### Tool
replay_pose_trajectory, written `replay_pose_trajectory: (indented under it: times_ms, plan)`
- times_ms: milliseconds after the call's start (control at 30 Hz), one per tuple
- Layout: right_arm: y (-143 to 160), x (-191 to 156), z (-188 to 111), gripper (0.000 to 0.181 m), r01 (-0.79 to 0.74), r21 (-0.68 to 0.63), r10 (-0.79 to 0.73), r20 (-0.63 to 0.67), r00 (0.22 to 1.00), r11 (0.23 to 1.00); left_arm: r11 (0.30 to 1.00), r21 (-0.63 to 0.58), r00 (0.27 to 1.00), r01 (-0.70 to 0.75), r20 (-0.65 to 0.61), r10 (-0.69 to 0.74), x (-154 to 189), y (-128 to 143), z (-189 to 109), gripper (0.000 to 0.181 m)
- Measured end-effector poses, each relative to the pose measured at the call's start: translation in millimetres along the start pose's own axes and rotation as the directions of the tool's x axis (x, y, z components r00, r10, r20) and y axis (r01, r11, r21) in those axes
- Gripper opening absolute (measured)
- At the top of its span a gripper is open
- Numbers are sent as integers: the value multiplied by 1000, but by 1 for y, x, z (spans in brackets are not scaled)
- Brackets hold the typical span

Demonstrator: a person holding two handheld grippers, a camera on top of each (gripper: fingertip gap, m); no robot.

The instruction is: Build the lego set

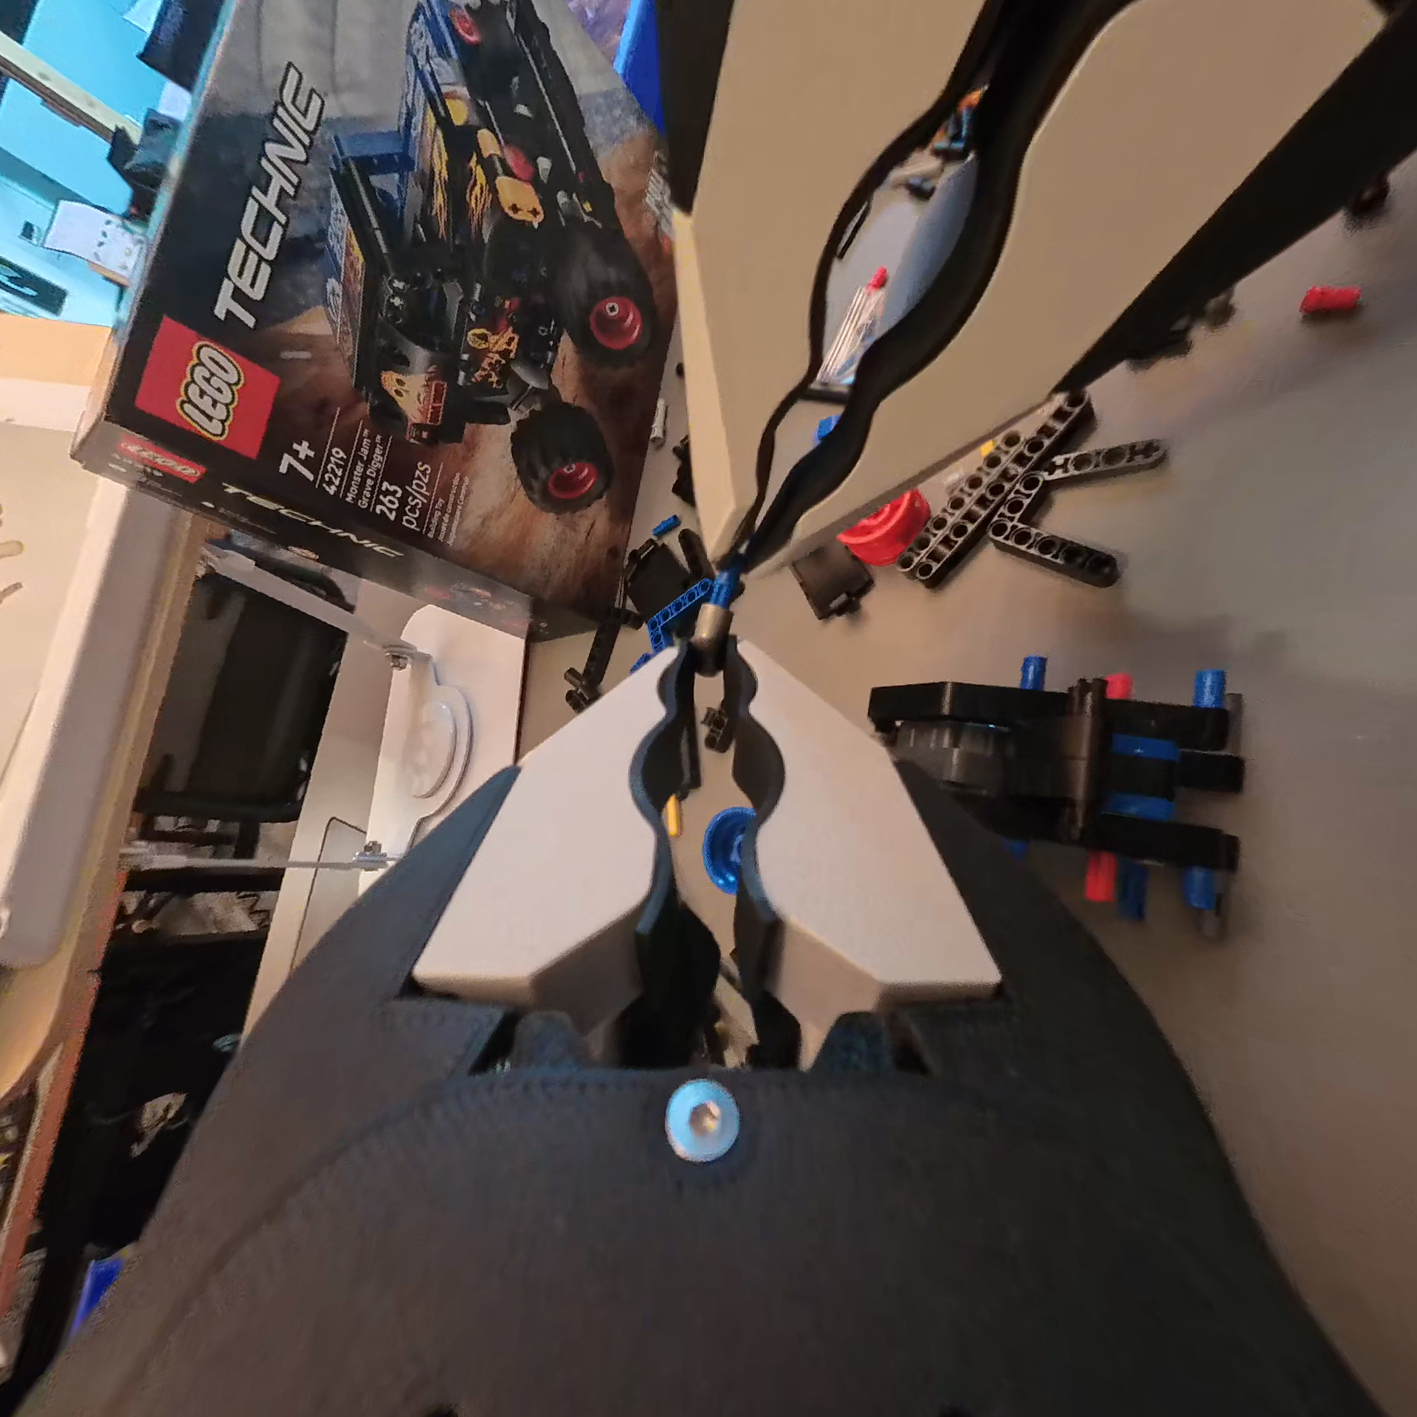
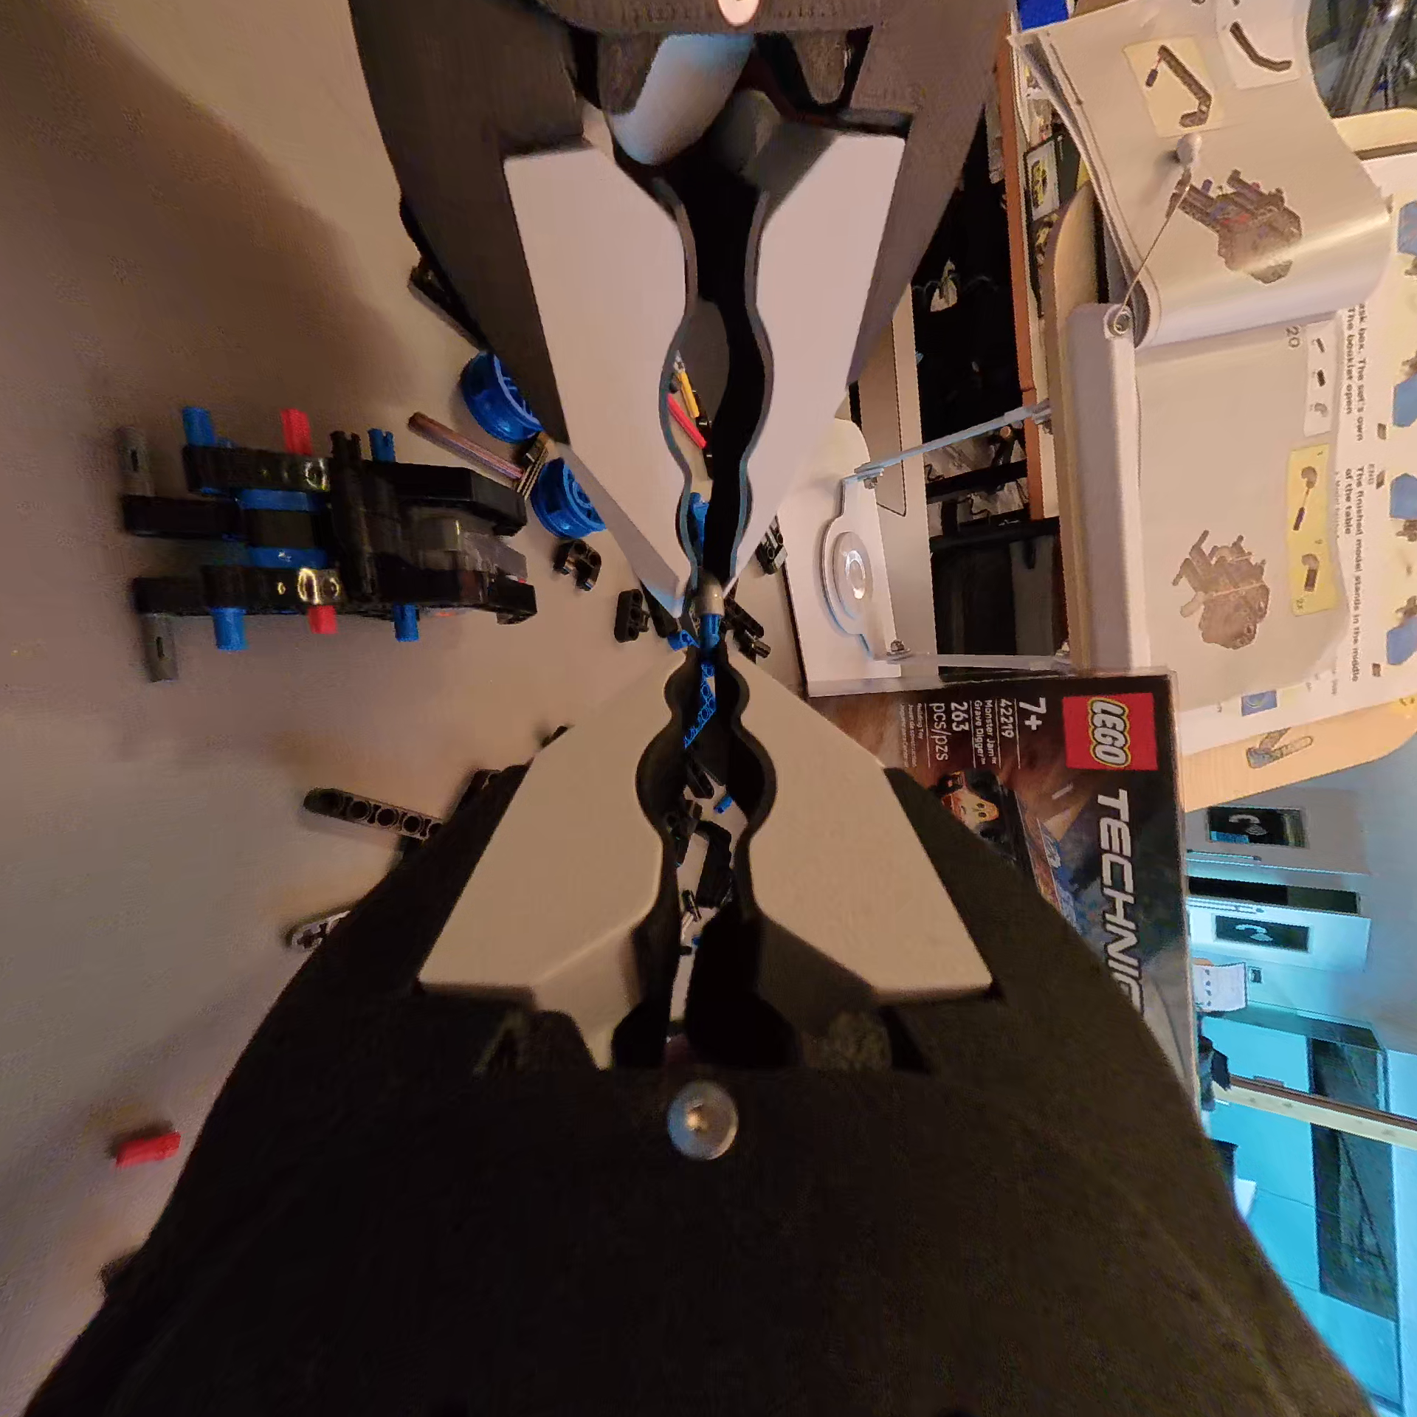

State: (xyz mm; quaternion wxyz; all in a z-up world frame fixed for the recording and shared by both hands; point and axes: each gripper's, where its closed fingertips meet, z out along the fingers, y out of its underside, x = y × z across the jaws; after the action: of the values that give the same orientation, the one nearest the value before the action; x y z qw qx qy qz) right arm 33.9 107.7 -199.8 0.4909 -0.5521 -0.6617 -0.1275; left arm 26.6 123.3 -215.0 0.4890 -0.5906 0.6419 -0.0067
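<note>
On the left of the left wrist view the set's box [image 1: 368,307] lies on the table [image 1: 1303,1073], printed with a black monster truck on red-hubbed wheels. Just right of it, at mid-frame, the two claws meet tip to tip above the table. The left claw [image 1: 709,652] is pinched on the grey end of a small pin-and-sleeve piece [image 1: 715,613], and the right claw [image 1: 728,563], reaching down from the top of the picture, is pressed together on its blue end. The piece is tiny: a grey sleeve with a blue stub sticking out (whether the two parts are fully seated I cannot tell). A blue angled beam [image 1: 675,617] lies on the table under the tips, among several small black connectors.

Further right come one red wheel hub [image 1: 886,525], then a loose heap of black holed beams [image 1: 1020,491], about four. Below them lies the part-built chassis [image 1: 1073,767], black with blue cross-pieces, bristling with pins: roughly six blue and two red. One red connector [image 1: 1330,299] lies alone at far right.

The right wrist view shows the same chassis [image 2: 330,529] at left, two blue wheel hubs [image 2: 567,498] beside it, the held piece [image 2: 709,606] at centre, and one open instruction booklet [image 2: 1265,383] propped on a stand at right.
</note>
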Motion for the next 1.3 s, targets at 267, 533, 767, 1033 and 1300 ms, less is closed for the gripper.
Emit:
replay_pose_trajectory:
  times_ms: [267, 533, 767, 1033, 1300]
  plan:
    - [-1, -2, 4, 0, 1, -10, -1, 5, 1000, 1000, 998, -45, 998, -50, 31, 52, 0, 4, 2, 4]
    - [0, -4, 6, 0, -23, -5, 23, 16, 1000, 1000, 994, -70, 994, -90, 52, 93, 0, 5, 3, 4]
    - [-2, -4, 6, 0, -118, 55, 115, 52, 992, 991, 992, -66, 992, -104, 67, 108, -1, 3, 4, 3]
    - [1, -3, 4, 1, -201, 90, 192, 99, 976, 976, 986, -60, 982, -156, 93, 161, -1, 0, 4, 4]
    - [0, -12, 9, 0, 20, -6, -20, 34, 999, 1000, 966, -142, 970, -217, 76, 229, 5, 10, 8, 3]
